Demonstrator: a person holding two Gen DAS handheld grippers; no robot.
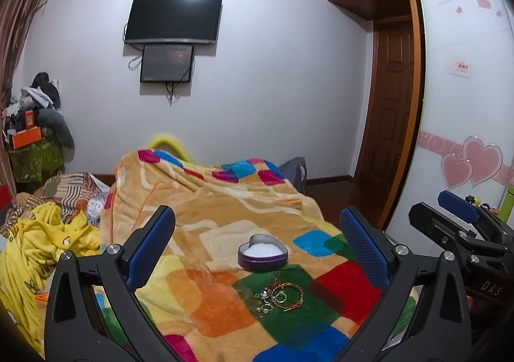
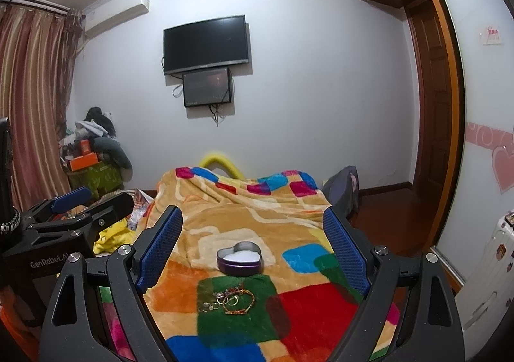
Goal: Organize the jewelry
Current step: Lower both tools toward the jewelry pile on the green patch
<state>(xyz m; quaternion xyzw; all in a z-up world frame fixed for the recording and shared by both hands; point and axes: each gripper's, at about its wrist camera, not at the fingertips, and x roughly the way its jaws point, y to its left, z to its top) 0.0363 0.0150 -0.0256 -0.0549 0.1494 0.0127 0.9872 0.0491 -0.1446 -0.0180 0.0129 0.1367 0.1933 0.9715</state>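
A small heap of gold and silver rings and a braided bracelet (image 1: 279,296) (image 2: 229,297) lies low in the frame on a green patch of the colourful checked fleece blanket (image 1: 225,201) (image 2: 225,211). Just above it sits an open purple heart-shaped tin with white lining (image 1: 262,252) (image 2: 239,258). The left gripper (image 1: 257,249) and the right gripper (image 2: 253,249) both hover with jaws spread wide, holding nothing.

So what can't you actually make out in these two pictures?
- Small pile of gold and silver jewellery on the green patch: too small in both views to count pieces or tell rings from charms.
- Purple heart-shaped tin: white inside; contents unclear.
- Colourful patchwork fleece blanket: it covers whatever lies beneath.
- Left tongs and right tongs: open, their bases cut off by the bottom edge.
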